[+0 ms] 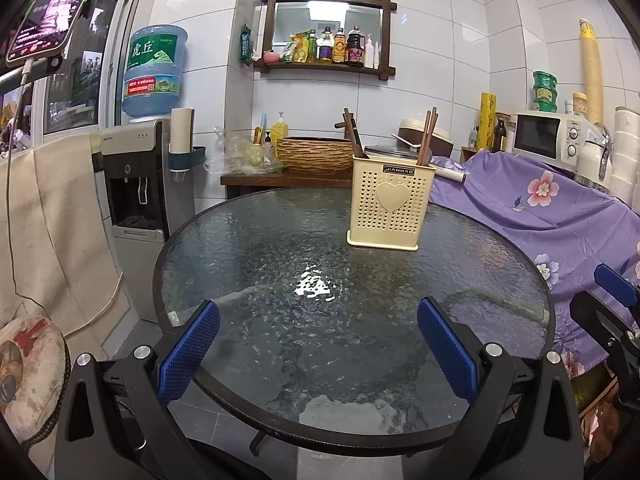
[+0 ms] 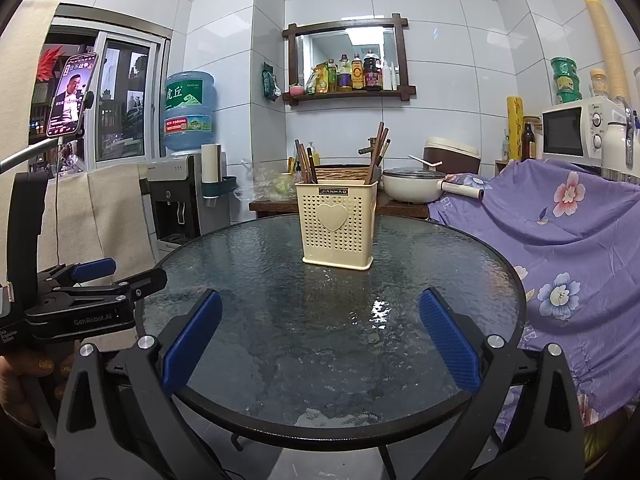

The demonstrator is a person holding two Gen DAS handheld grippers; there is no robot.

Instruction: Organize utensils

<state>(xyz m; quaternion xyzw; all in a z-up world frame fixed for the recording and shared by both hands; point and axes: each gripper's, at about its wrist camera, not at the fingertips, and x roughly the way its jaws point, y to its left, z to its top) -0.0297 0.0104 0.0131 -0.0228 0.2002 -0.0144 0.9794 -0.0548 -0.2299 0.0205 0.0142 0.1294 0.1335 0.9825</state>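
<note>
Cream utensil holder (image 2: 338, 226) with upright chopsticks (image 2: 378, 152) stands ahead of both gaping empty tongs, right tongs (image 2: 320, 336) nearer-centred, left tongs (image 1: 318, 346) offset left.

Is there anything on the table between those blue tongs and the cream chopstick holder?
Nothing: in both wrist views only bare glass table lies between the open right tongs and the chopstick holder. The left tongs face the same bare stretch.

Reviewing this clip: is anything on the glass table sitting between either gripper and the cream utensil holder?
Nothing visible does. In both wrist views only bare glass table lies between the open left gripper, the open right gripper and the cream utensil holder, which stands upright with brown chopsticks already in it.
</note>
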